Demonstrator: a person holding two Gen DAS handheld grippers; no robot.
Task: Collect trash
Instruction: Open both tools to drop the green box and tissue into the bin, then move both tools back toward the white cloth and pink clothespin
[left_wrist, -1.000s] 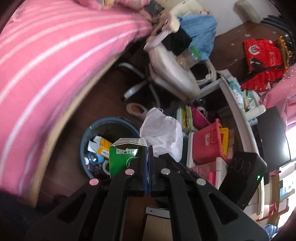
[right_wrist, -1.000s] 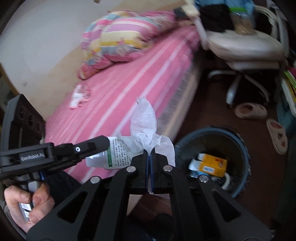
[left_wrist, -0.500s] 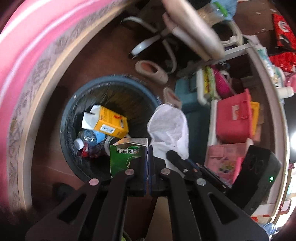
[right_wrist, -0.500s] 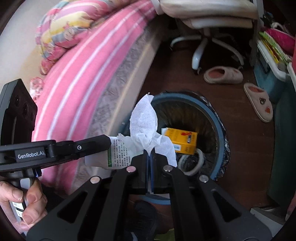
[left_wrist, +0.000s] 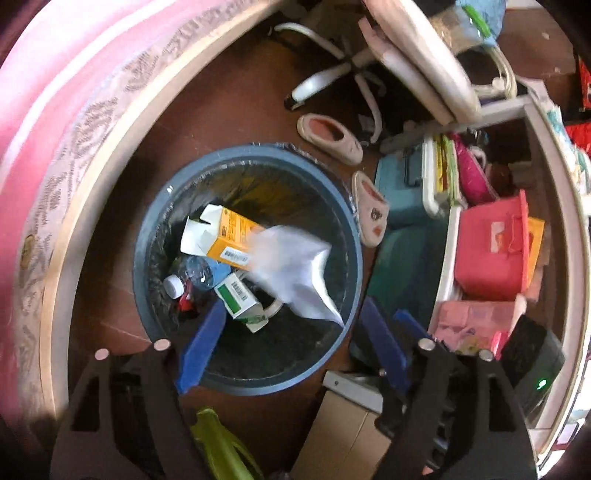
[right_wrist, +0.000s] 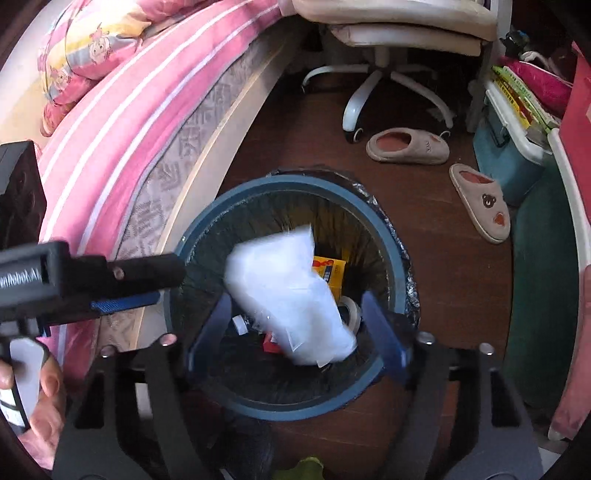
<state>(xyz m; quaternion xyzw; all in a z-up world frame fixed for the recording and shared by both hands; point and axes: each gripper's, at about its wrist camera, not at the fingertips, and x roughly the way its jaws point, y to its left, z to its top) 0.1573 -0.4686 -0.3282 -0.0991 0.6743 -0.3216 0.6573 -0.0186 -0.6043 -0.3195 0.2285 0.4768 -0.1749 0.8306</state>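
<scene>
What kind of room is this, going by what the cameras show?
Most likely a lived-in bedroom. A bed with a pink striped sheet runs along one side, a white swivel chair and a pair of slippers sit on the dark floor, and a lined trash bin stands beside the bed.

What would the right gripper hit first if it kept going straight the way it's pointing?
Probably the white tissue, blurred and loose between the open jaws of the right gripper over the blue trash bin. Past it lies the trash inside; depth is unclear.
</scene>
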